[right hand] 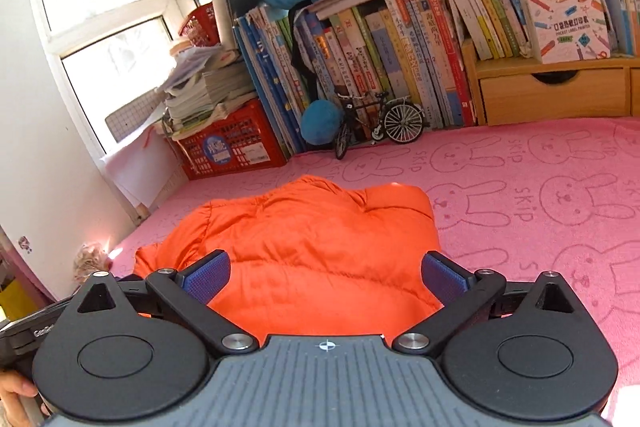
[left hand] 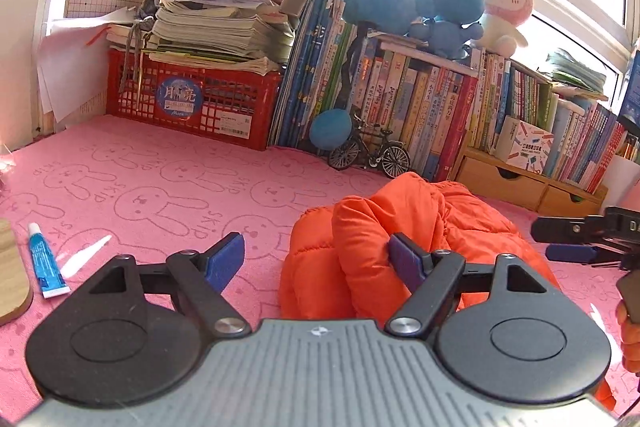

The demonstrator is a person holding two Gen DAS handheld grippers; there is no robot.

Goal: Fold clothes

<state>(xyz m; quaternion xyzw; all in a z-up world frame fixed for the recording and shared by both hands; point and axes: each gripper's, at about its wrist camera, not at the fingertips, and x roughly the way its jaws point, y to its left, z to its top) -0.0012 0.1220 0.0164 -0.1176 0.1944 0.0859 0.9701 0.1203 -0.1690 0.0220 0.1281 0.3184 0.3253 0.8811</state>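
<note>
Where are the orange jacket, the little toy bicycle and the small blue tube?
orange jacket [right hand: 320, 251]: right wrist view, middle of its quilted surface.
toy bicycle [left hand: 370, 151]: left wrist view, its frame.
blue tube [left hand: 46, 261]: left wrist view, its body.

Puffy orange jacket [right hand: 304, 247] has smooth sheen; pink mat [left hand: 140, 187] looks matt terry.

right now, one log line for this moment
task: fold clothes | orange jacket: bunched on pink mat | left tongs: open | right tongs: open
</note>
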